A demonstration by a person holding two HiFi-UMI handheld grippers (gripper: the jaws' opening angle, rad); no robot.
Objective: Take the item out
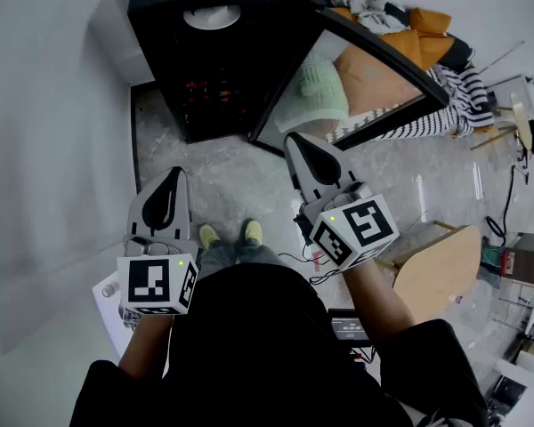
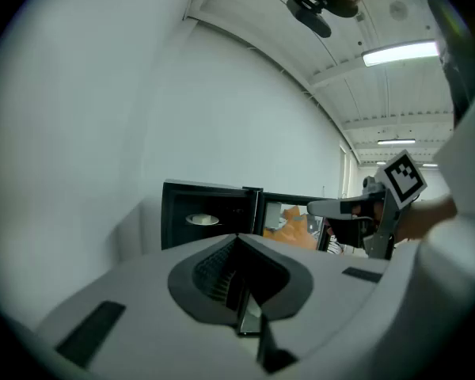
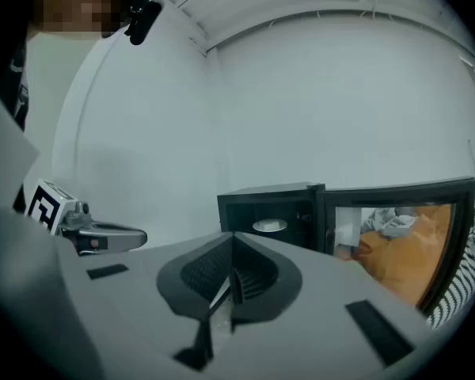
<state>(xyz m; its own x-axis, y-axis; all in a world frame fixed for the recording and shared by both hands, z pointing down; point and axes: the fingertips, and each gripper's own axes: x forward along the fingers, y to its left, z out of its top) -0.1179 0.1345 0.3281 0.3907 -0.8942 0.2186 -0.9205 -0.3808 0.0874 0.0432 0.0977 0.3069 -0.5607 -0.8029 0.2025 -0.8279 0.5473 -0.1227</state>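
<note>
**Head view.** We look steeply down on a black cabinet (image 1: 218, 96) standing on a pale marbled floor (image 1: 222, 181) against a white wall. Its glass door (image 1: 360, 74) is swung open to our right. A white round dish (image 1: 212, 16), the item to be taken out, sits inside the dark compartment. The left gripper (image 1: 172, 178) and the right gripper (image 1: 298, 145) are held in front of the person's body and point toward the cabinet, well apart from it. Each has its two fingers together on nothing. A pair of yellow shoes (image 1: 209, 236) shows between the grippers.

**Left gripper view.** We see the left gripper's (image 2: 239, 279) ribbed pads meeting at the centre line, with nothing between them. Beyond them the cabinet (image 2: 174, 220) stands open. The dish (image 2: 202, 219) lies in the upper part of its compartment, far from the jaws. The right gripper (image 2: 328, 208) crosses the frame at right, in front of the door.

**Right gripper view.** We see the right gripper's (image 3: 229, 283) fingers likewise closed and empty. The dish (image 3: 270, 226) is visible inside the cabinet (image 3: 257, 200), with the open door (image 3: 396, 236) to its right. The left gripper (image 3: 131, 233) appears at left.
</note>
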